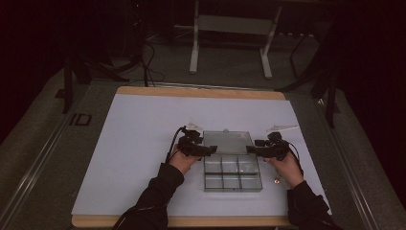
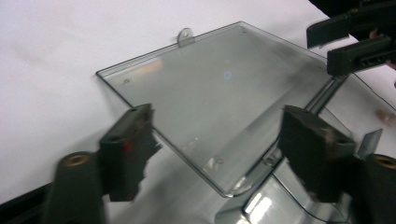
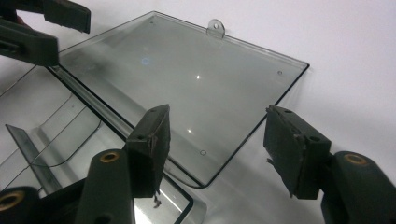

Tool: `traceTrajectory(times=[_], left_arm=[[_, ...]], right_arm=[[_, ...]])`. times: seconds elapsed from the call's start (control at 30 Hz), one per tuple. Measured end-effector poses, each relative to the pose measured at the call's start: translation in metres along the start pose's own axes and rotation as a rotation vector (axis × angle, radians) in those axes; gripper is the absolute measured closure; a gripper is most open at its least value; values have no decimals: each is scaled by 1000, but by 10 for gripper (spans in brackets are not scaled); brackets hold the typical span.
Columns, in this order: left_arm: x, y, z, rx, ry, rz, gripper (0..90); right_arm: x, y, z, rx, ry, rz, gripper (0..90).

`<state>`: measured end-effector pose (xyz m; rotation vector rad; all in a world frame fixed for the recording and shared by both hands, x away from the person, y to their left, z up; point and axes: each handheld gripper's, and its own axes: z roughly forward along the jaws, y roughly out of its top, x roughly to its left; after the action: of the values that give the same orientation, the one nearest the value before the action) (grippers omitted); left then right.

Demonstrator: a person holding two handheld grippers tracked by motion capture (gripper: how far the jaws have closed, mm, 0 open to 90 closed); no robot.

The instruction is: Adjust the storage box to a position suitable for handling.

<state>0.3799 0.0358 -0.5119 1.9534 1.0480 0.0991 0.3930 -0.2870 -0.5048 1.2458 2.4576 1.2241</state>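
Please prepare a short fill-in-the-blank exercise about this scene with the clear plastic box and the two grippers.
1. The lid of the clear compartment box lies folded ____ on the table.
2. In the high view, the box has ____ compartments.
3. The jaws of the left gripper and of the right gripper stand ____, holding nothing.
4. The small tab sits on the lid's ____ edge, away from the hinge.

Missing words: open; six; open; far

Bare table (image 1: 143, 143) surrounds the open box (image 1: 232, 172); its lid (image 1: 226, 142) lies flat.
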Motion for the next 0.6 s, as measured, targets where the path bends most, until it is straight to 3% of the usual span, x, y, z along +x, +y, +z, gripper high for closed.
traceTrajectory(times=[0.03, 0.1, 0.23, 0.5, 0.6], left_arm=[[-1, 1, -1, 7, 7, 5, 169], [-4, 1, -1, 12, 12, 26, 142], [-9, 1, -2, 31, -20, 56, 39], [-19, -1, -10, 27, -8, 120, 29], [-22, -1, -15, 18, -13, 121, 30]], right_arm=[[0, 1, -1, 0, 2, -5, 397], [1, 2, -4, -4, 2, -1, 391], [2, 4, -9, -2, 3, -12, 384], [5, 4, -18, 7, 10, -49, 369], [5, 4, -20, 11, 5, -58, 369]])
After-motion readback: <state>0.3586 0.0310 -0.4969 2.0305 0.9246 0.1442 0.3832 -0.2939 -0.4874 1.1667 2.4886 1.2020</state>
